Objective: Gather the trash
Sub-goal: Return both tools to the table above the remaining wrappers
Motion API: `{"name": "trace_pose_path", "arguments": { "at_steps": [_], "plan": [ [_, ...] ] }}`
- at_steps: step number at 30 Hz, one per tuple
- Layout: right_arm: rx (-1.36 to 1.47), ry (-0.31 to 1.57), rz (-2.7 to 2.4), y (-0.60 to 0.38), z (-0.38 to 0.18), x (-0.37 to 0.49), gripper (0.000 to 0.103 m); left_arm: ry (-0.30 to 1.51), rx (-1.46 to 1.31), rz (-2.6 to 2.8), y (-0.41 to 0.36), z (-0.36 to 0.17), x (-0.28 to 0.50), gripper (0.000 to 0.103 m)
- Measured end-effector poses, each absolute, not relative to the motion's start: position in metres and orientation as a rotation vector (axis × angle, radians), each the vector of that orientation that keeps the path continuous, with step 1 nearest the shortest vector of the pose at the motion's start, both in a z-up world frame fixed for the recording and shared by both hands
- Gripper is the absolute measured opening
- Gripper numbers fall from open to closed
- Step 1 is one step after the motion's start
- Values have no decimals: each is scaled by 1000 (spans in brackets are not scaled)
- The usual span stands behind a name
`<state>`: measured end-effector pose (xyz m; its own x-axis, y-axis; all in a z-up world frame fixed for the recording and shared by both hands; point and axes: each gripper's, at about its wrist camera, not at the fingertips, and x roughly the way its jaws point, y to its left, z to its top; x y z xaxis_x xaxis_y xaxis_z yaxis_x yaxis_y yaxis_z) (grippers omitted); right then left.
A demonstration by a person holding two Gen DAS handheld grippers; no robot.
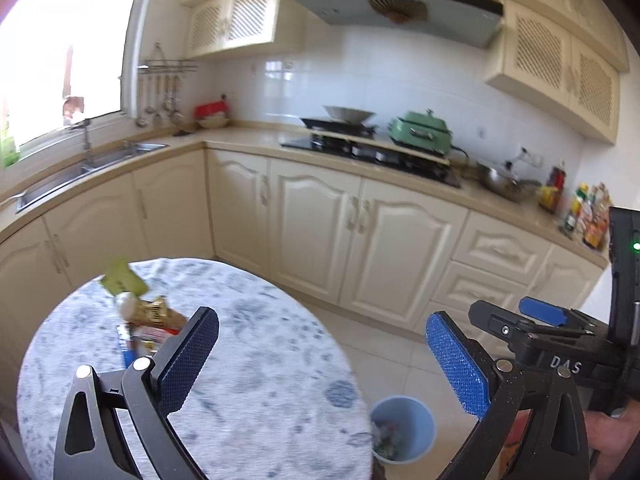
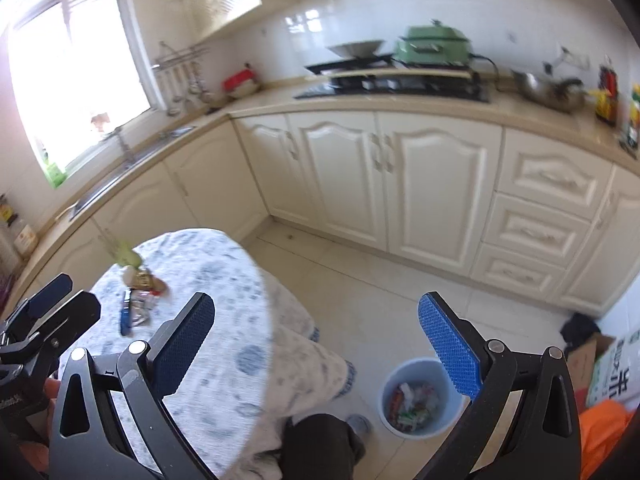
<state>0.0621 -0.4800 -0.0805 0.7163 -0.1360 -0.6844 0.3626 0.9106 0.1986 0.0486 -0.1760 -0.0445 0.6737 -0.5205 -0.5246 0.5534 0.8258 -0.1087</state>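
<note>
Several pieces of trash lie on the round table with a blue-patterned white cloth: a green wrapper, a gold-brown packet and red-white and blue wrappers. They also show in the right wrist view. A light blue bin with wrappers inside stands on the floor right of the table, also in the right wrist view. My left gripper is open and empty above the table's near edge. My right gripper is open and empty above the table edge and bin.
Cream kitchen cabinets run along the back, with a sink, a stove and bottles. A cardboard box and an orange object sit on the floor at right. A dark-trousered leg is by the table.
</note>
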Motion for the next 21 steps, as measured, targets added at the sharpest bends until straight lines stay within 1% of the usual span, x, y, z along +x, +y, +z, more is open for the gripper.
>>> {"name": "trace_pose_path", "arguments": {
  "at_steps": [4,13,19,21],
  "plan": [
    [267,693,-206,-438,-62,77,103,534,0,-531,-125,-35,30,102],
    [186,625,-47,-358,-32,101,103,469,-79,-367,-38,-20,-12,102],
    [122,583,48,-307,-17,110,103,451,-90,-260,-3,-25,-32,102],
    [100,577,72,-294,-17,112,103,468,-94,-248,-8,-29,-28,102]
  ]
}}
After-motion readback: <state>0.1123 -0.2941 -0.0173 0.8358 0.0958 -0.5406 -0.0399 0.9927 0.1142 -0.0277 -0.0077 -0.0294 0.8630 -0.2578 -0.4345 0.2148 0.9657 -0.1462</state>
